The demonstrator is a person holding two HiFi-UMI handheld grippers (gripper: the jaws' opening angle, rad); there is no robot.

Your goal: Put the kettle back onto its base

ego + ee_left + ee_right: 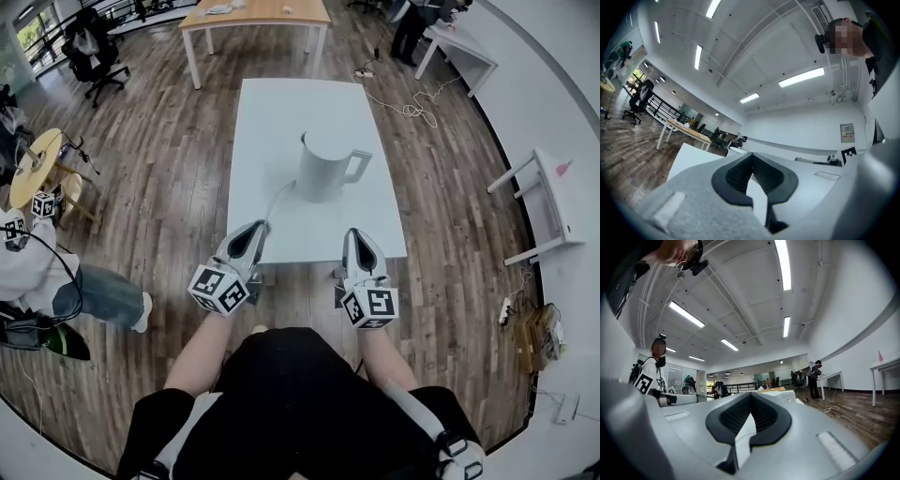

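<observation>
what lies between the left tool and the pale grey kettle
In the head view, only bare white table and a thin white cord lie between the left tool and the pale grey kettle.

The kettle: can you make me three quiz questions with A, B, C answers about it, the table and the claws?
1. Where is the kettle?
A. on the table
B. on the floor
C. on a chair

2. What colour is the table top?
A. red
B. white
C. black

3. How are the left claw and the right claw?
A. both wide open
B. both gripping the kettle
C. both shut with nothing in them

Answers:
1. A, because the head view shows it standing near the middle of the table.
2. B, because the top is plain white against the brown wood floor.
3. C, because each gripper view shows its dark pads pressed together with nothing between them, and the kettle stands apart from both claws.
</observation>
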